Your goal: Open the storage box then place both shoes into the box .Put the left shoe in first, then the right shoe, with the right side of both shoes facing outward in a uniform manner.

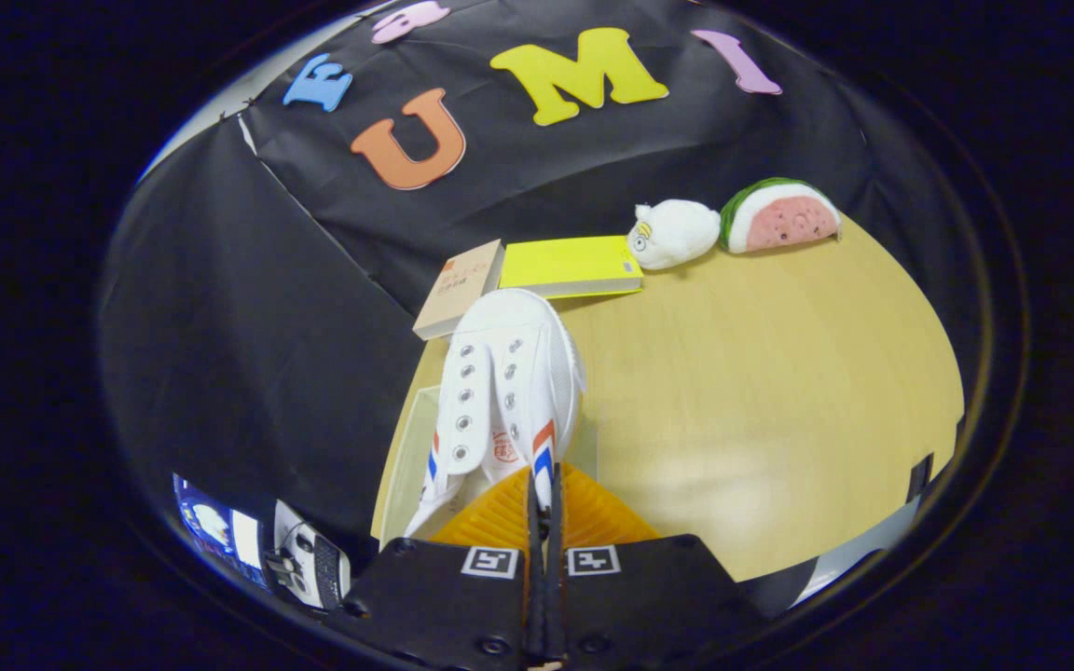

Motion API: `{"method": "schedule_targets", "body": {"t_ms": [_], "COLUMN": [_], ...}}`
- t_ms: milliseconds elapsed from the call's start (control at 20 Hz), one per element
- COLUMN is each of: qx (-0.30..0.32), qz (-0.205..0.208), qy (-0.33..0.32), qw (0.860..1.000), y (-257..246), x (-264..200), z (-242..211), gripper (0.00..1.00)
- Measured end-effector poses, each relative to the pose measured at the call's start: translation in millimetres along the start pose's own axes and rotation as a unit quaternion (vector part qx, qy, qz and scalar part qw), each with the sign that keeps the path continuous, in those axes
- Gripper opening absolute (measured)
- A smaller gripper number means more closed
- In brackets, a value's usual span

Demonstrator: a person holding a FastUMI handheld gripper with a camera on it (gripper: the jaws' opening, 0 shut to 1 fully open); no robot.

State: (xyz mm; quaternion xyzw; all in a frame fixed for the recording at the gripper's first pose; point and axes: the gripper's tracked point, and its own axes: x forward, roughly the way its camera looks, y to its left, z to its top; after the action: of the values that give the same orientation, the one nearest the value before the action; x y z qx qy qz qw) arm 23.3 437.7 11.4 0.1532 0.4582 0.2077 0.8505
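Note:
A white canvas shoe point(507, 382) with red and blue side stripes hangs from my gripper point(543, 503), toe pointing away from me. Both fingers are pressed together on the shoe's collar edge by the stripes. The shoe is held above the pale storage box point(406, 457), whose wall shows to the left of the shoe and under it. The box's inside is mostly hidden by the shoe and the fingers.
The box stands at the left edge of a light wooden table point(761, 410). Beyond the shoe lie a tan book point(458, 287) and a yellow book point(570, 264). A white plush toy point(673, 233) and a watermelon plush point(779, 216) rest at the back.

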Motion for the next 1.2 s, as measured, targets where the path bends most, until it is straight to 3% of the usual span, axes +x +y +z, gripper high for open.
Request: {"method": "schedule_targets", "body": {"t_ms": [300,600,800,1000,1150,1200], "qx": [-0.005,-0.016,-0.032,-0.046,-0.072,-0.073], "qz": [-0.039,-0.096,-0.106,-0.100,-0.091,-0.085], "qy": [0.023,0.036,0.027,0.014,-0.012,-0.018], "qw": [0.999,0.995,0.994,0.994,0.993,0.994], "y": [32,13,17,25,29,29], "x": [50,74,82,79,73,70], "z": [-38,-64,-67,-66,-54,-53], "gripper": [0.05,0.05,0.06,0.23,0.25,0.30]}}
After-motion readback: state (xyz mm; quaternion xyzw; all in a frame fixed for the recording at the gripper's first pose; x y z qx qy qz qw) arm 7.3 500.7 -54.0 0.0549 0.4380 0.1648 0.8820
